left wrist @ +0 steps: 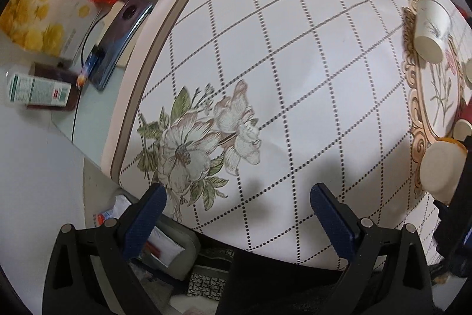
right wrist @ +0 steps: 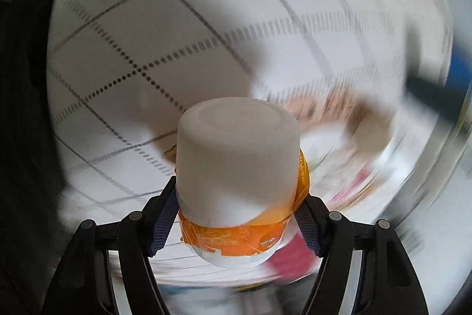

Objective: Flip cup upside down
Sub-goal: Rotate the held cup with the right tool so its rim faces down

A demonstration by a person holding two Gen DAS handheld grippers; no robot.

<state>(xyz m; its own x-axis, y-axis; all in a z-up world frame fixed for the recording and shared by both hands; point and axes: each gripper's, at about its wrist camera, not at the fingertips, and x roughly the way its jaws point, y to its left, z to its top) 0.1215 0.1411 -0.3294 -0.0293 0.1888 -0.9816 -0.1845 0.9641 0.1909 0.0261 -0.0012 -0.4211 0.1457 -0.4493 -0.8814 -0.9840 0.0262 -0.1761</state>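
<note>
Midway through the flip: white plastic cup with orange label [right wrist: 239, 176] clenched base-forward in right gripper [right wrist: 236, 214], left gripper [left wrist: 236, 197] released, lowering rim-down onto tabletop [left wrist: 295, 78] next.

Both views are evenly and softly lit, with fisheye bending and dark vignetted rims. In the left wrist view the table [left wrist: 295, 78] is sharp, with faint soft shadows near its front edge; clutter left of it smears. The right wrist view is motion-blurred all around the white cup [right wrist: 239, 161], which stays fairly crisp.
</note>
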